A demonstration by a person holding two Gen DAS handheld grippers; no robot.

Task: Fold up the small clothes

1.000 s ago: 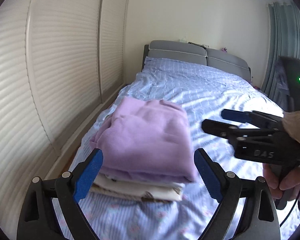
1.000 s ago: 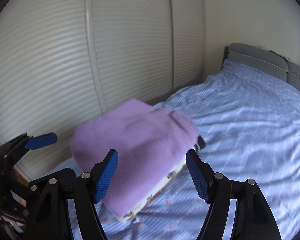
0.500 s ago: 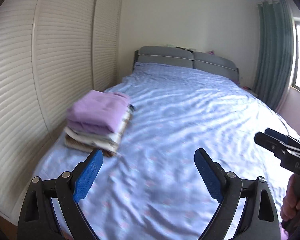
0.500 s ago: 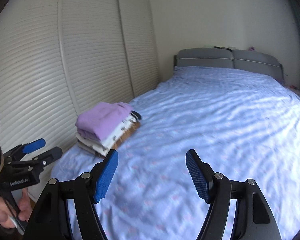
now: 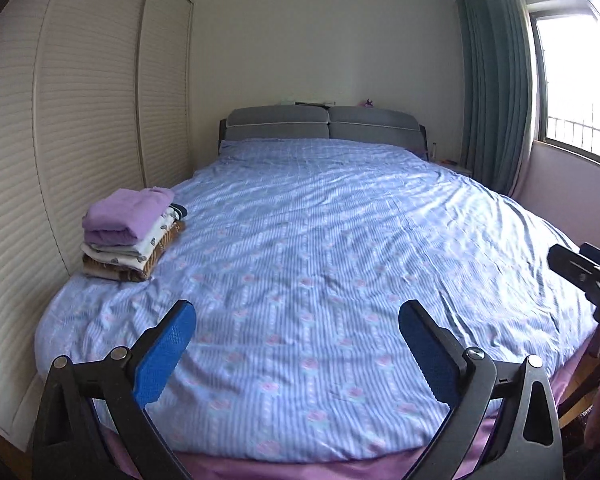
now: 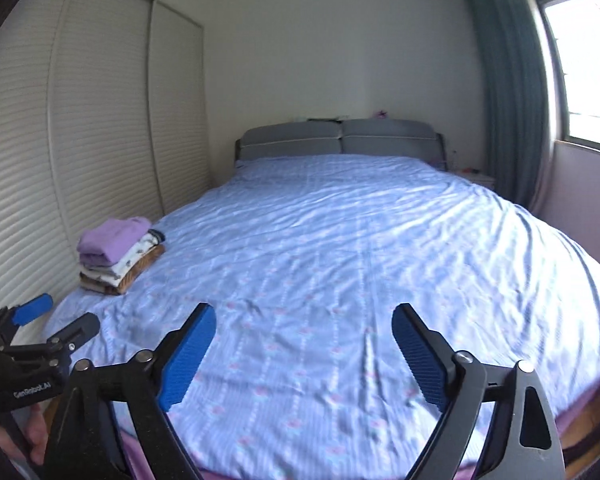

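Clothes stack point(image 5: 134, 236) hugs bed's point(image 5: 320, 264) left edge.

A wide bed point(image 5: 320, 240) fills the room, covered by a light blue striped sheet point(image 5: 340, 208) with small pink motifs, rumpled all over. A grey padded headboard point(image 5: 324, 124) stands at its far end. Near the bed's left edge, toward the foot, lies one stack of folded clothes point(image 5: 130, 236): a lilac piece on top, pale patterned ones under it, a brown one lowest, touching the sheet.
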